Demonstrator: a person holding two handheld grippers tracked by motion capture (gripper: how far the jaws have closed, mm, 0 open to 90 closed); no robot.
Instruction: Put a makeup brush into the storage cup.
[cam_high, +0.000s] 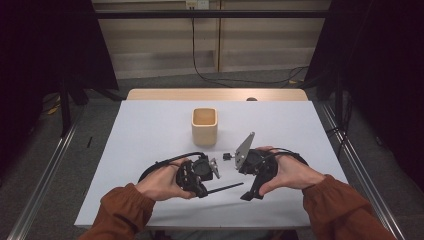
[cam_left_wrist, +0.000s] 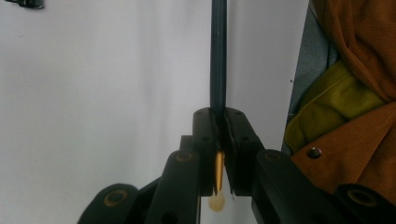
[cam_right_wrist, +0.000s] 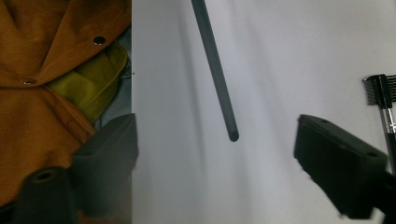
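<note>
Now left gripper (cam_left_wrist: 217, 140) clamping dark pencil (cam_left_wrist: 218, 56), right gripper (cam_right_wrist: 219, 158) spread nearby

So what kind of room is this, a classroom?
Probably a lab or recording studio, not a classroom: black curtains hang at both sides, metal floor rails flank the white table, and cables trail along the wall.

The far end of the dark rod (cam_left_wrist: 218, 51), clamped between the left gripper (cam_left_wrist: 218, 140) jaws, is cut off by the top edge of the left gripper view. Beyond the right gripper (cam_right_wrist: 217, 154), a small comb-like tool (cam_right_wrist: 380, 91) is cut by the edge; its kind cannot be told.
</note>
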